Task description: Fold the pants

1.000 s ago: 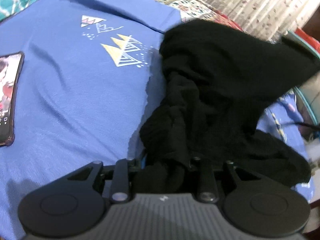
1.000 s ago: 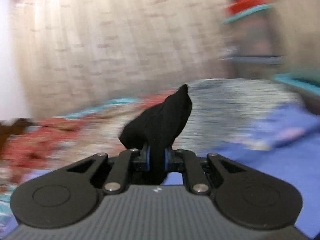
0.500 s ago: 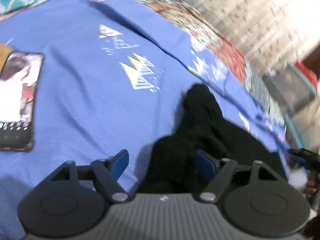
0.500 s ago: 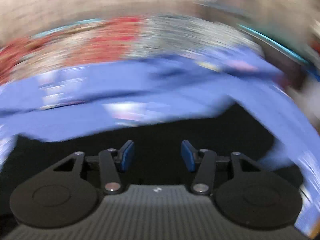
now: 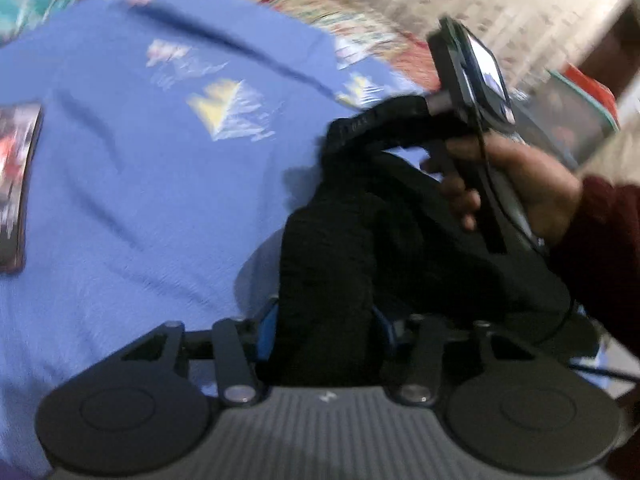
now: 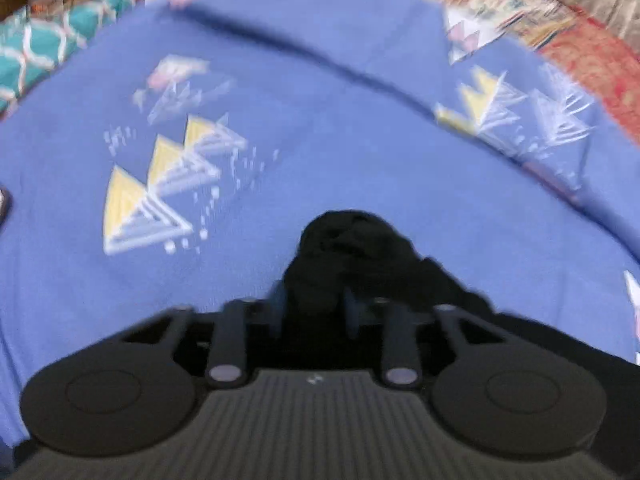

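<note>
Blue bedsheet [image 6: 320,128] bare around you. Black pants [image 5: 400,240] bunched on it at near right, no flat fold showing: folding mostly ahead. Left gripper [image 5: 326,328] jaws closing on thick bunch; right gripper [image 6: 316,304] jaws closing, pinching fabric.

Blue triangle-print bedsheet [image 6: 320,120] over red patterned quilt [image 6: 592,52]; pale patterned curtain [image 5: 500,8] behind.

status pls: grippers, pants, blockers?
Left gripper jaws closing on pants. Right gripper jaws closing, cloth between. Phone lies apart on blue sheet.
</note>
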